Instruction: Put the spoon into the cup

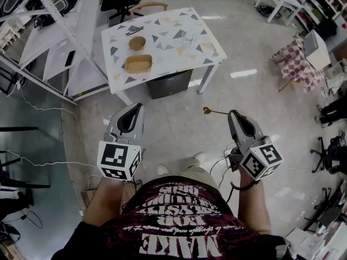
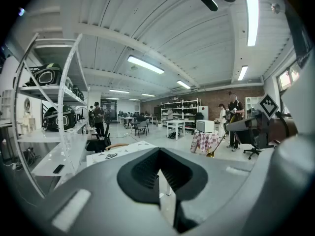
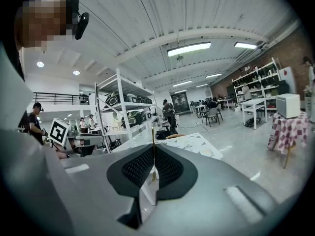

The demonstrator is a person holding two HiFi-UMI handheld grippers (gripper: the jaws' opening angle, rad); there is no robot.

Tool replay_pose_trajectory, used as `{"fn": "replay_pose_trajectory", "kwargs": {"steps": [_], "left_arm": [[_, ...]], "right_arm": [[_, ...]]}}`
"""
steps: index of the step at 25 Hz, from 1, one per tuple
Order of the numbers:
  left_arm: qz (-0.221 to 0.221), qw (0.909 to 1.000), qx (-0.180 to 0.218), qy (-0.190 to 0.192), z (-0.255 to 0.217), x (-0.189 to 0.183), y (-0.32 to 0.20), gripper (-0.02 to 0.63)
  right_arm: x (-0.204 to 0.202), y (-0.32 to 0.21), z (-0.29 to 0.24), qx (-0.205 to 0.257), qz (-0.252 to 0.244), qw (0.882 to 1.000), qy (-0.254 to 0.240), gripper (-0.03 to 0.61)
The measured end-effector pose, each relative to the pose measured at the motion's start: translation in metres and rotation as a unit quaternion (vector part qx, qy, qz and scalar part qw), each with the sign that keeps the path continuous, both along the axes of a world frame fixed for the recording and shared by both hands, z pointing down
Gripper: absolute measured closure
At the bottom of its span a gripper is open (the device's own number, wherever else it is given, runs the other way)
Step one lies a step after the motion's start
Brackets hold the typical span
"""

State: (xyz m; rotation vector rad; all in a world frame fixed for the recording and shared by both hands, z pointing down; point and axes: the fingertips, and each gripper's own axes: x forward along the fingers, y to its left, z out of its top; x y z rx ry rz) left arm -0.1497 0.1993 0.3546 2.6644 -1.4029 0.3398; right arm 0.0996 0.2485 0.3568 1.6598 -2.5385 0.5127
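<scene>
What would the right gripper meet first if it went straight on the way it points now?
Nothing close: the way looks free near the right gripper, shut on the spoon. Farther on, the white patterned table seems to lie in its line, but depth is unclear.

Ahead of your left tongs and right tongs the floor lies open up to the worktop, where a bowl and tray fill its left part, a dark cabinet sits beneath and a white rack stands close on the left.
</scene>
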Motion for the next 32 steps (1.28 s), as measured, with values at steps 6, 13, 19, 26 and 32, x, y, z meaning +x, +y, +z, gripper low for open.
{"fn": "replay_pose_trajectory", "kwargs": {"steps": [6,13,19,26,32], "left_arm": [[0.000,0.9999,0.007,0.010,0.001,-0.033,0.026,0.613],[-0.013,0.9997,0.001,0.019,0.006,-0.054,0.034,0.613],[-0.016,0.9998,0.000,0.012,0.012,-0.044,0.035,0.614],[-0.026,0.9997,-0.004,-0.002,0.011,-0.040,0.018,0.614],[-0.015,0.9998,-0.012,0.009,0.011,-0.010,-0.007,0.614]], "right_arm": [[-0.023,0.036,-0.003,0.008,0.018,1.000,-0.003,0.545],[-0.020,0.059,-0.012,0.005,0.032,0.999,0.007,0.545],[-0.008,0.051,-0.007,0.009,0.030,1.000,-0.001,0.545],[-0.008,0.022,0.002,0.006,0.014,1.000,-0.016,0.545],[0.016,0.004,0.013,-0.012,0.019,1.000,-0.018,0.545]]}}
